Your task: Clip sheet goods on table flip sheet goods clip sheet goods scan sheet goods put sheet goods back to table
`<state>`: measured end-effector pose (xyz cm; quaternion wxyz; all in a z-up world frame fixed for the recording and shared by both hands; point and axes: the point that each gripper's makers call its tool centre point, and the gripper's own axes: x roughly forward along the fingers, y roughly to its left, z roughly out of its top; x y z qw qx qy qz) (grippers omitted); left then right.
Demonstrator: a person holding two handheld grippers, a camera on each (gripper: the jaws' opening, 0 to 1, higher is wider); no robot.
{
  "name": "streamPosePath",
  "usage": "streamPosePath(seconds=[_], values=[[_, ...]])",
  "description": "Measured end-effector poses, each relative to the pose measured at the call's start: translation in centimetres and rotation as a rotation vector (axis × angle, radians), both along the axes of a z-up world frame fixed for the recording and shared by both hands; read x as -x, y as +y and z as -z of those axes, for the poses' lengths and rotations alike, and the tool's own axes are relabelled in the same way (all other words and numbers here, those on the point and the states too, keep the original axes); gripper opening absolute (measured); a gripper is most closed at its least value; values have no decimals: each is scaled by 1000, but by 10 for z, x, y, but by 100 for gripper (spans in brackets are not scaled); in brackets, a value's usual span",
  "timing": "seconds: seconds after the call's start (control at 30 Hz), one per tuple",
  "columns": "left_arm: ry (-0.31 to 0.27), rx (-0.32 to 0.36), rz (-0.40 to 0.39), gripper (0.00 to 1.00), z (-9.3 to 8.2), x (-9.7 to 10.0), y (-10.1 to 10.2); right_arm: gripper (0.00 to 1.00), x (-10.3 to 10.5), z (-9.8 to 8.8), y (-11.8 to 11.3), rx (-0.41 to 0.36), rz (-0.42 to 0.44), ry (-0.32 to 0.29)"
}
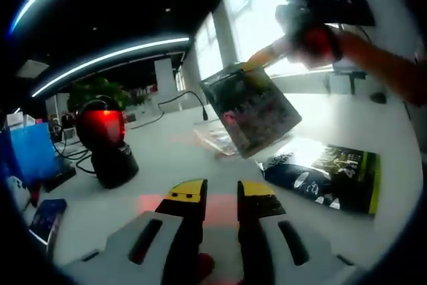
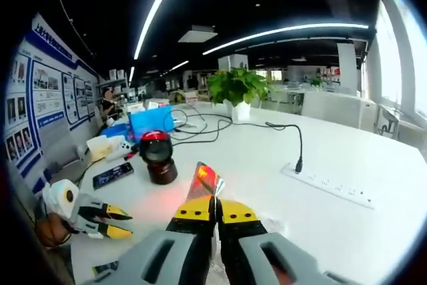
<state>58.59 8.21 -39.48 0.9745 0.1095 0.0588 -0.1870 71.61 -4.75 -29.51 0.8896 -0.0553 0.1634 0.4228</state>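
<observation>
A dark, glossy sheet packet (image 1: pixel 250 108) hangs tilted above the white table (image 1: pixel 167 158), held at its top corner by my right gripper (image 1: pixel 257 63), which comes in from the upper right. In the right gripper view that packet (image 2: pixel 205 179) appears edge-on, with the yellow-tipped right gripper (image 2: pixel 215 211) shut on its near edge. The scanner (image 1: pixel 107 141), a black stand with a red glowing head, sits to the left and casts red light on the table; it is also ahead in the right gripper view (image 2: pixel 157 155). My left gripper (image 1: pixel 221 195) is open and holds nothing, low over the table (image 2: pixel 110 222).
A dark packet with green print (image 1: pixel 327 173) lies on the table at right, and a clear packet (image 1: pixel 213 137) lies under the lifted one. A blue box (image 2: pixel 150 121), a phone (image 2: pixel 113 175), cables, a potted plant (image 2: pixel 237 88) and a power strip (image 2: pixel 327 185) stand farther off.
</observation>
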Motion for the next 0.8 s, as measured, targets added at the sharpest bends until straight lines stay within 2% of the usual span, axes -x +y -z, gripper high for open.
streamPosePath(seconds=[0.2, 0.5, 0.8], values=[[-1, 4, 1, 11, 0, 0, 0, 0, -14, 12, 0, 38, 1, -10], [0, 2, 2, 11, 0, -1, 0, 0, -36, 29, -3, 56, 31, 12], [2, -1, 0, 11, 0, -1, 0, 0, -40, 47, -6, 65, 61, 43]])
